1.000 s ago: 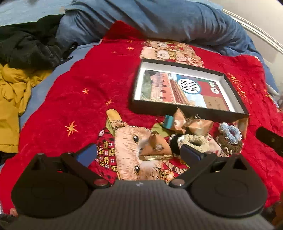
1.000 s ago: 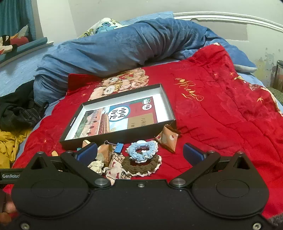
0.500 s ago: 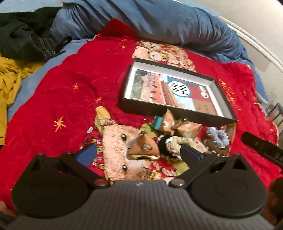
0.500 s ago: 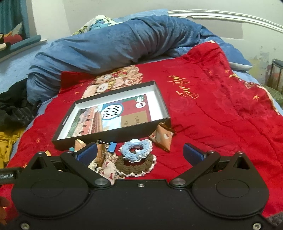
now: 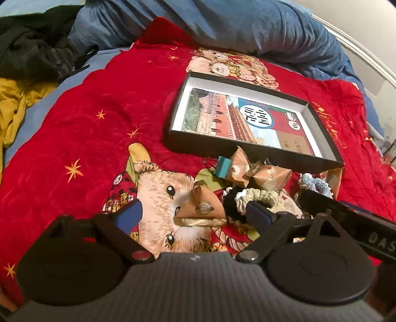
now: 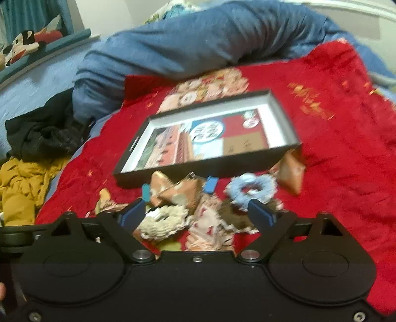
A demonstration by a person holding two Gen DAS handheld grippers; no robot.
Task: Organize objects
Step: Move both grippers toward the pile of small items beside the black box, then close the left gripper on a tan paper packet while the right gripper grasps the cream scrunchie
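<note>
Your left gripper [image 5: 194, 214] has its jaws wide and closing, and between the blue pads sits a tan paper pyramid packet [image 5: 200, 209] with a crimped, gold-edged bottom seam; the pads do not press on it, so it holds nothing. Your right gripper [image 6: 196, 213] is likewise wide and closing, with the cream crocheted scrunchie [image 6: 163, 221] lying between its pads on the bed, untouched as far as the blurred view shows. The things to be organized lie in a loose heap on the red quilt [image 5: 99, 99], just at six o'clock of the shallow black box [image 5: 250, 151], whose white inner walls frame a glossy printed card on its floor. In the left wrist view, at twelve o'clock of the packet, two more folded tan packets [image 5: 269, 177] lie beside a teal binder clip [image 5: 222, 168], both nearly touching the box's near wall. At three o'clock of the packet lies the same cream scrunchie, ruffled, with a black one [image 5: 230, 200] tucked against it. A pale blue crocheted scrunchie [image 6: 250, 188] rests at one o'clock of the right gripper, partly on a brown frilly one [image 6: 232, 213], and a further tan packet [image 6: 292, 173] leans at the box's near right corner. The quilt is crinkled and shiny, printed with gold stars and a furry cartoon animal. A rumpled blue duvet [image 5: 222, 22] lies at twelve o'clock beyond the box.
</note>
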